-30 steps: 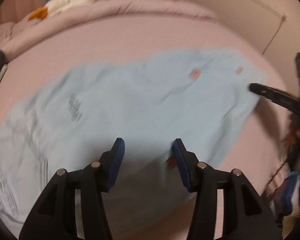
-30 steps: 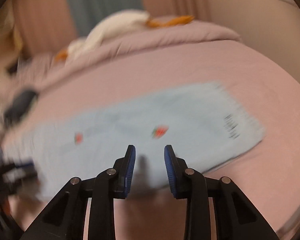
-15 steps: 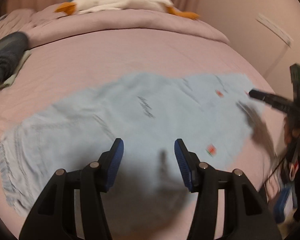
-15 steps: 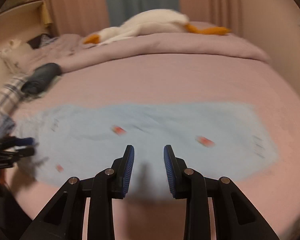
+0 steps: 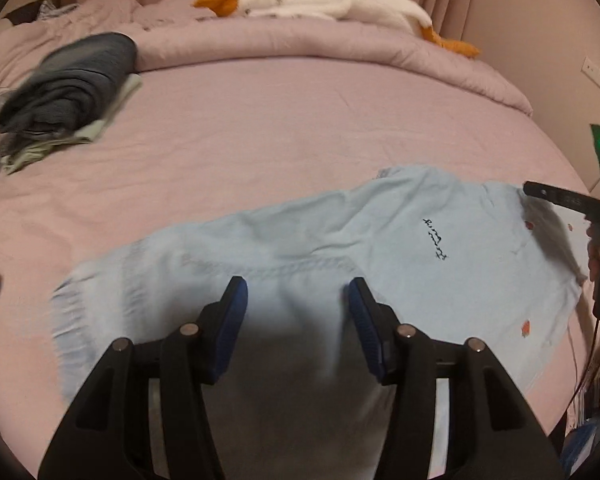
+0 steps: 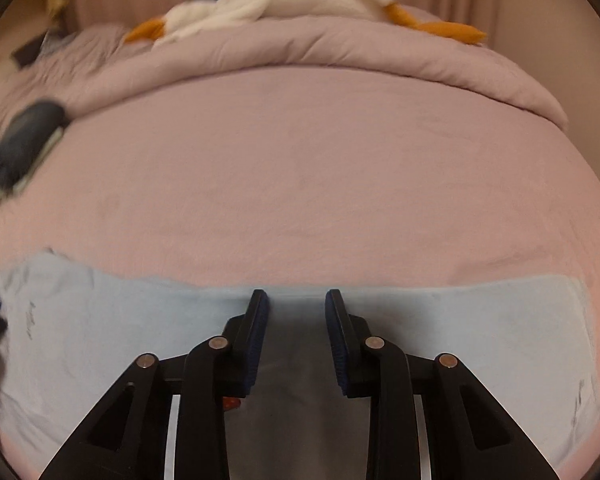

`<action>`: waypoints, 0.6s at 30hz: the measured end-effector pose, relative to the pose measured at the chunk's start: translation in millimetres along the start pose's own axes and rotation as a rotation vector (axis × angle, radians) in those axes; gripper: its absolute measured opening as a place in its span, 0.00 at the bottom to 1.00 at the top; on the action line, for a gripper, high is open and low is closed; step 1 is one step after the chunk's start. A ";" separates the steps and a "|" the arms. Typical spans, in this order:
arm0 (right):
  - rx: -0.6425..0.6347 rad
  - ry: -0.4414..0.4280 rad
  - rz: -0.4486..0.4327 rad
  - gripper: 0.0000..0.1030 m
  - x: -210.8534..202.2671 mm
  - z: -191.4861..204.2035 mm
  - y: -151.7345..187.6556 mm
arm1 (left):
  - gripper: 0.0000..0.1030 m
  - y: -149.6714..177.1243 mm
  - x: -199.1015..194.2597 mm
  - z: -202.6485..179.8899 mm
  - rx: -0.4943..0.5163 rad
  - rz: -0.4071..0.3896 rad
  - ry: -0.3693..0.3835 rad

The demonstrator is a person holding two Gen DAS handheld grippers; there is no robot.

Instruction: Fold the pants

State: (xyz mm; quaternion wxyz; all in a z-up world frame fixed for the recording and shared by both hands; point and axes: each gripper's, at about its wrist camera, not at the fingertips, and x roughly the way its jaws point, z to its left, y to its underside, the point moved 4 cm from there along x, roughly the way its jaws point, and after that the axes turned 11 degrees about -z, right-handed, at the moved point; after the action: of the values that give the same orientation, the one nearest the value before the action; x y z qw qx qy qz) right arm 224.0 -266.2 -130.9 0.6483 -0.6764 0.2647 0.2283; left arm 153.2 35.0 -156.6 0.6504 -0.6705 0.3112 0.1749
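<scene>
Both grippers shifted vs 1 s ago. L gripper point(image 5: 296, 312) over pants point(image 5: 340, 240) waistband, fingers spread, empty. R gripper point(image 6: 296, 332) now mid-leg, fingers apart, empty.

Pants point(image 5: 308, 240): spread flat across the near part of the bed point(image 5: 300, 128).
Folded clothes point(image 5: 68, 84): on the bed's far left, well apart from the pants.
Rolled duvet point(image 5: 340, 44): along the far end of the bed.
Plush goose point(image 5: 332, 0): lying on top of the duvet.
</scene>
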 end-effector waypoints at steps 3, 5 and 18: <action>0.005 -0.083 -0.033 0.28 -31.2 10.0 15.2 | 0.55 20.1 -19.1 14.8 0.022 0.003 -0.053; -0.042 -0.111 -0.019 0.28 -50.3 19.9 41.7 | 0.54 34.1 -22.0 26.0 0.029 0.026 -0.074; 0.362 -0.098 -0.158 0.30 -140.8 -109.1 110.1 | 0.71 32.3 -50.1 14.1 -0.034 0.030 -0.029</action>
State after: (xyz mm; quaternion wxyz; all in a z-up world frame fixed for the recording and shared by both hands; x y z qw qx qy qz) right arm 41.9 -368.5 -116.4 0.7873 -0.5555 0.2157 0.1582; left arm 97.5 59.7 -150.5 0.6405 -0.6741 0.3089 0.1998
